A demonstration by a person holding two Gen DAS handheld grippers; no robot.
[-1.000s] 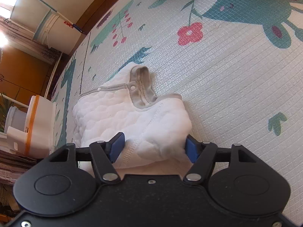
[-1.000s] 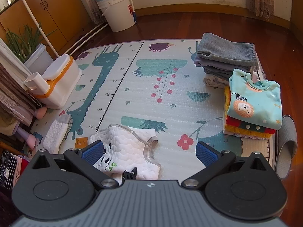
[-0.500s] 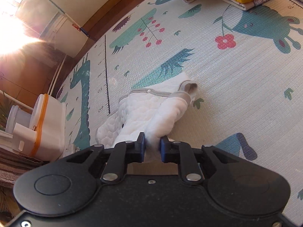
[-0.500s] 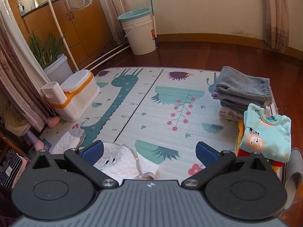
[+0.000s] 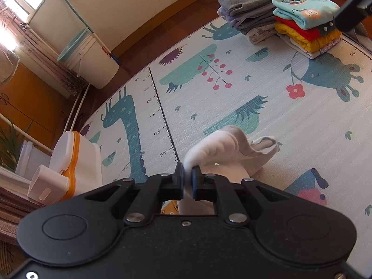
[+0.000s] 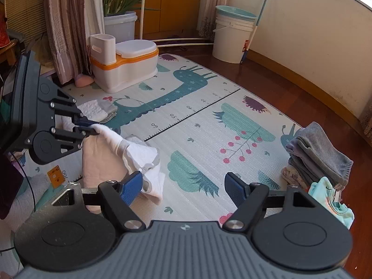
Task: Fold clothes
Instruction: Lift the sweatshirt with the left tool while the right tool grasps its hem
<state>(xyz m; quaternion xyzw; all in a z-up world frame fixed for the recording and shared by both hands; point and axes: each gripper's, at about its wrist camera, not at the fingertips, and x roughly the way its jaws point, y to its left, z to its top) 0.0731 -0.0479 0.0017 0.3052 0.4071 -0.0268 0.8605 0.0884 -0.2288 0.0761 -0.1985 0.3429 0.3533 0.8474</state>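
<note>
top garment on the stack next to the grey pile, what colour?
Light aqua top with a lion print, over red and yellow items; clearest in the left wrist view.

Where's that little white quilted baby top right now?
The white quilted baby top hangs from the shut left gripper, at the left of the right wrist view, its lower end draping by the animal-print play mat near the printed height ruler.

- White quilted garment (image 6: 130, 153) with grey trim at its edges.
- Play mat (image 5: 267, 88): pale, gridded, printed with a teal giraffe, red berries, a red flower and a black ruler line.
- Potty (image 6: 125, 62): white with an orange band.
- Bucket (image 6: 232, 37): white, teal lid.
- Folded stack (image 5: 307, 30): aqua top with what looks like a lion print, then red and yellow layers.
- Second stack (image 5: 248, 14): grey.
- Gripper pads (image 6: 131, 187): blue.
</note>
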